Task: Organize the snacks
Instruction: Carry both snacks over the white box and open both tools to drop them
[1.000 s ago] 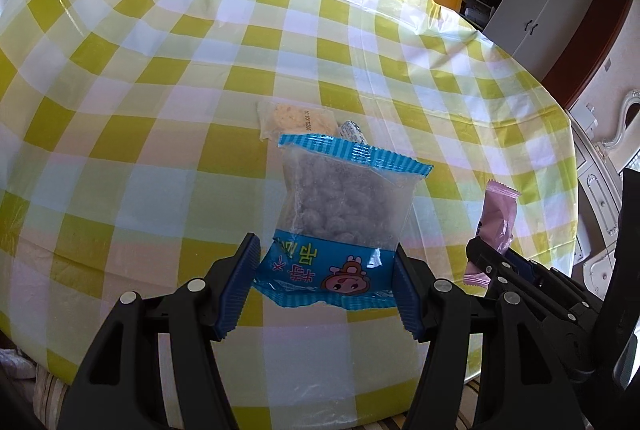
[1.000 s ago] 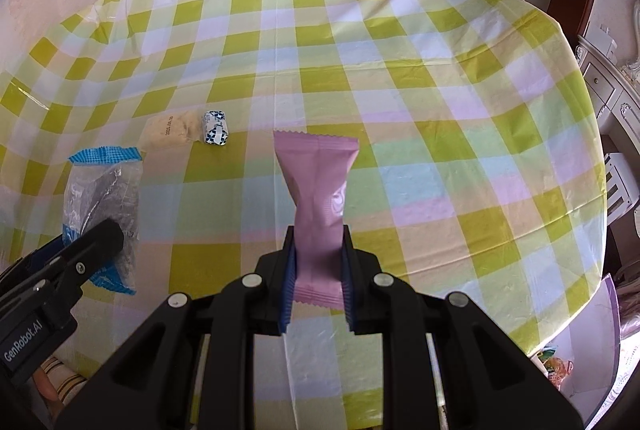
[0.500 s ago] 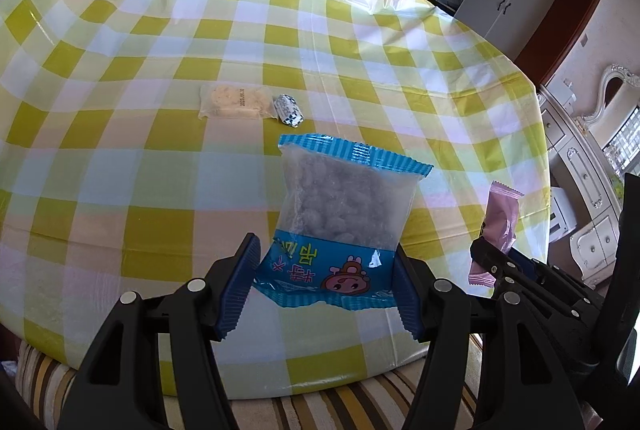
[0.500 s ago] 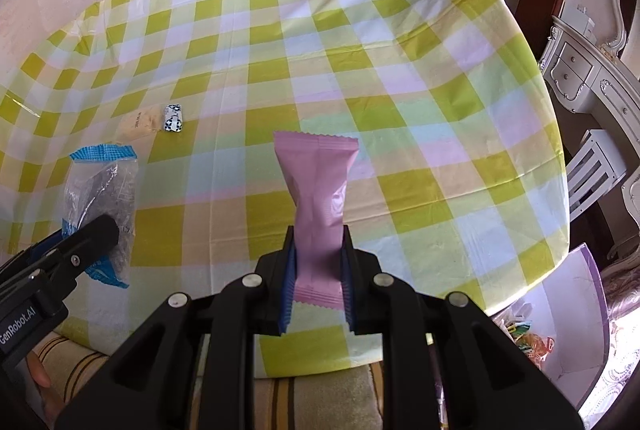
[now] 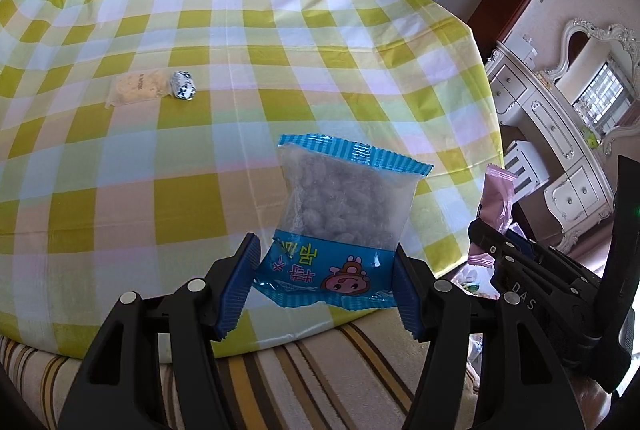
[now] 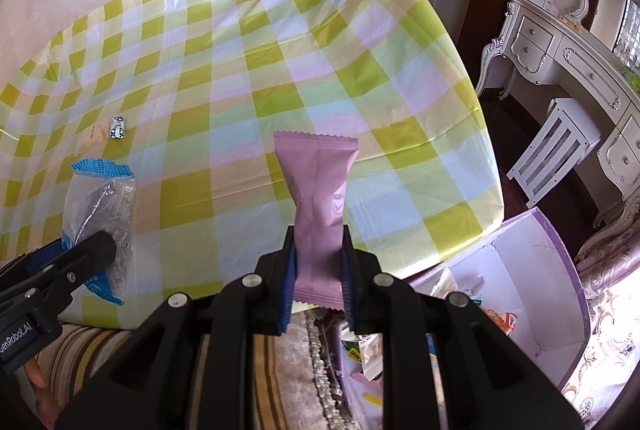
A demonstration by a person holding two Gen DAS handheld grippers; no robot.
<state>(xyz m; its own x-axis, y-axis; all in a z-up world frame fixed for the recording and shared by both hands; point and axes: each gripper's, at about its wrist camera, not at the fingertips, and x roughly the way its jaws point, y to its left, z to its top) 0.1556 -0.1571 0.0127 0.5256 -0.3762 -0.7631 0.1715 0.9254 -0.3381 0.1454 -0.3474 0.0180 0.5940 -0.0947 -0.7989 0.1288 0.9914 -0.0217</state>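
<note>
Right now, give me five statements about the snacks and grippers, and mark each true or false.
1. The left gripper holds a blue-edged clear snack bag. True.
2. The right gripper is empty. False: it clamps a pink packet.
3. Two small snacks lie on the checked tablecloth. True: a pale cracker packet and a wrapped candy.
4. The purple box sits on the table. False: below its edge.
5. The candy lies in the box. False: on the tablecloth.

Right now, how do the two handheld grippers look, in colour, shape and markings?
Both are black plastic with silver rivets. The left gripper has ribbed blue pads; white "GenRobot.AI" lettering marks its side. The right gripper looks alike, with white "DAS" lettering.
</note>
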